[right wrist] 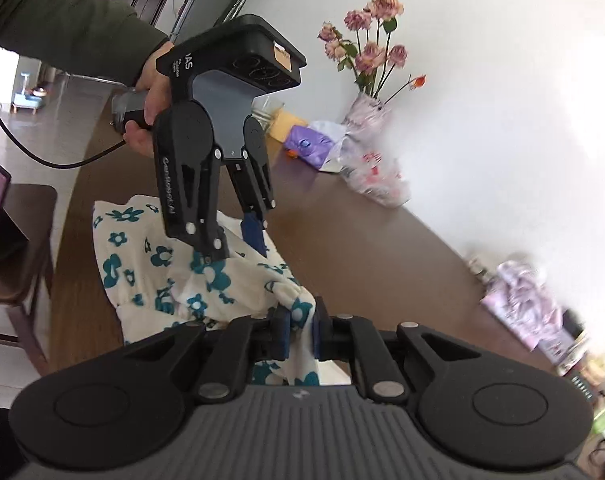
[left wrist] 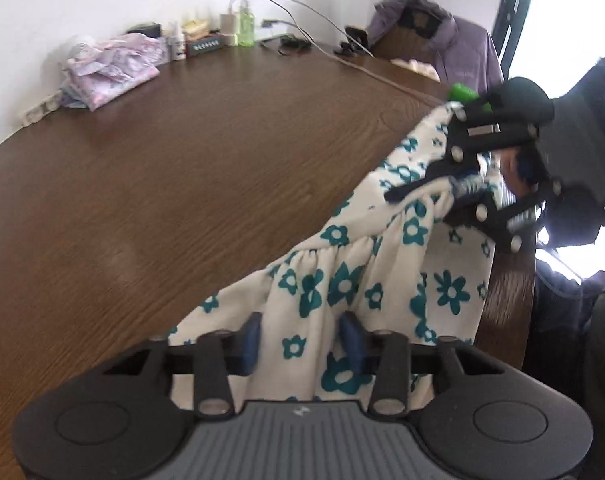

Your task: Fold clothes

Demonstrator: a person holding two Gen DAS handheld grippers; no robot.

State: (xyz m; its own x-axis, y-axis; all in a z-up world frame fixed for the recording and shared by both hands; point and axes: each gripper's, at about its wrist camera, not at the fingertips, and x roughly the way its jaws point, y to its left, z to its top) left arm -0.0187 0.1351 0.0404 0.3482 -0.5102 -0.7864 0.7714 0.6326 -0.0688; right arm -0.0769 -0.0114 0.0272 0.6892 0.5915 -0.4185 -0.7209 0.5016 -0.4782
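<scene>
A white garment with teal flowers (left wrist: 382, 280) lies bunched at the near right corner of the brown wooden table (left wrist: 182, 140). In the left wrist view my left gripper (left wrist: 301, 338) has a gathered fold of the cloth filling the gap between its blue pads (left wrist: 250, 340), and it is shut on that fold. My right gripper (left wrist: 426, 200) is farther right, its fingers closed on another bunch of cloth. The right wrist view shows the right gripper (right wrist: 301, 332) pinching a gathered seam of the garment (right wrist: 142, 248). The left gripper (right wrist: 236, 246) points down into the cloth, held by a hand (right wrist: 150, 96).
A folded pile of lilac clothes (left wrist: 114, 66) sits at the far left of the table, with bottles, a power strip and cables (left wrist: 302, 12) along the back. A chair with a purple jacket (left wrist: 462, 48) stands behind. A vase of roses (right wrist: 366, 92) and plastic bags (right wrist: 370, 168) stand by the wall.
</scene>
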